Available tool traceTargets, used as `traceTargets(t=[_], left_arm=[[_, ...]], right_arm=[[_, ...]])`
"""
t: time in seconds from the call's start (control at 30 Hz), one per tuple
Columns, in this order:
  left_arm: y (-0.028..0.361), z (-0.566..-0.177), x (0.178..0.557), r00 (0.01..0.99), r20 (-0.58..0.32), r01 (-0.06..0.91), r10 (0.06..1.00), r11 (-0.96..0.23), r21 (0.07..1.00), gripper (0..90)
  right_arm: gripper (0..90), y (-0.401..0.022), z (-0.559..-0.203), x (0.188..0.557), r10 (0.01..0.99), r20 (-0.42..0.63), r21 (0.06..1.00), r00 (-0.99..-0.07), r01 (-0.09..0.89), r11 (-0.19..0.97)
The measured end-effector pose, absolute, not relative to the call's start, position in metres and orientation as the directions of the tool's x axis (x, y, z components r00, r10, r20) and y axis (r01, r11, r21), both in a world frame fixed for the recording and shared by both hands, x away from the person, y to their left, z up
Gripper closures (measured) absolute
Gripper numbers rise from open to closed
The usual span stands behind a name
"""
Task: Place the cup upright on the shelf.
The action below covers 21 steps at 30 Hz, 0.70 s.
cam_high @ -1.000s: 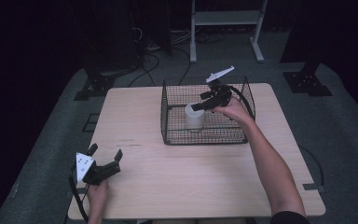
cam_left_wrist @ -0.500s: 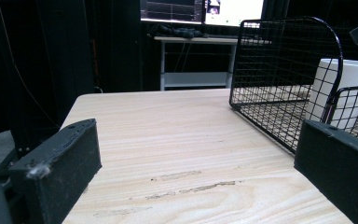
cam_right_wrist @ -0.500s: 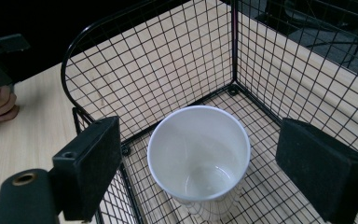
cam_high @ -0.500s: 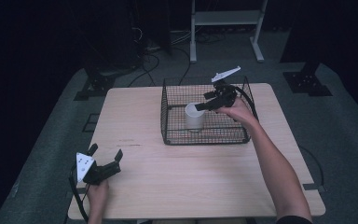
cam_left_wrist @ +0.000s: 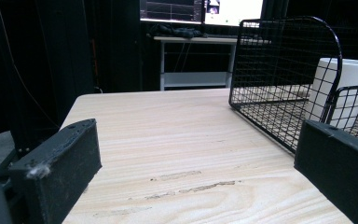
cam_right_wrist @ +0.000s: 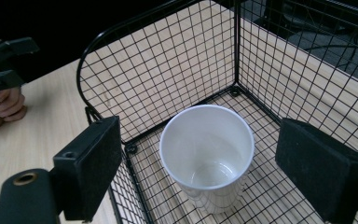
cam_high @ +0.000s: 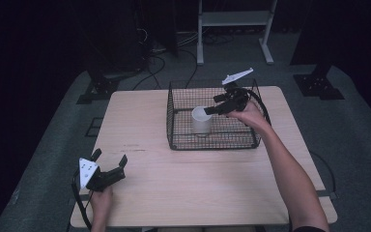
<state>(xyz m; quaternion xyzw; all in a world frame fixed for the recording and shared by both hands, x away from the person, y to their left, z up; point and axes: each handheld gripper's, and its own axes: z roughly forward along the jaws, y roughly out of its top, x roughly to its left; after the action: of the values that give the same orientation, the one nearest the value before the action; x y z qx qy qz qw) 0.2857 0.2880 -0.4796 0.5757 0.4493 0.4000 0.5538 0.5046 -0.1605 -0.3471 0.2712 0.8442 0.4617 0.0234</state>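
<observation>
Hovering open over the basket (cam_high: 212, 140), the right gripper (cam_high: 211, 110) is facing the upright cup (cam_right_wrist: 207, 154) just below its jaws; left gripper (cam_high: 110, 166) is resting open, far away.

Black gripper (cam_high: 110, 166) bodies carry grey three-cornered plates; black cables trail.

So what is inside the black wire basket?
A single white cup stands upright in the wire basket, and looks empty. Its base covers a small patch of the mesh floor, so what lies beneath cannot be seen.
</observation>
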Motion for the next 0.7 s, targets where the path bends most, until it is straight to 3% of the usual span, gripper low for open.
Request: traceTargets(t=[0.7], left_arm=[[0.287,-0.480,0.286,0.277,-0.031,0.073,0.960,0.011,0.997,0.0]], right_arm=[[14.0,-0.188,-0.352,0.469,0.459,0.212,0.810,-0.863,0.418,0.412]])
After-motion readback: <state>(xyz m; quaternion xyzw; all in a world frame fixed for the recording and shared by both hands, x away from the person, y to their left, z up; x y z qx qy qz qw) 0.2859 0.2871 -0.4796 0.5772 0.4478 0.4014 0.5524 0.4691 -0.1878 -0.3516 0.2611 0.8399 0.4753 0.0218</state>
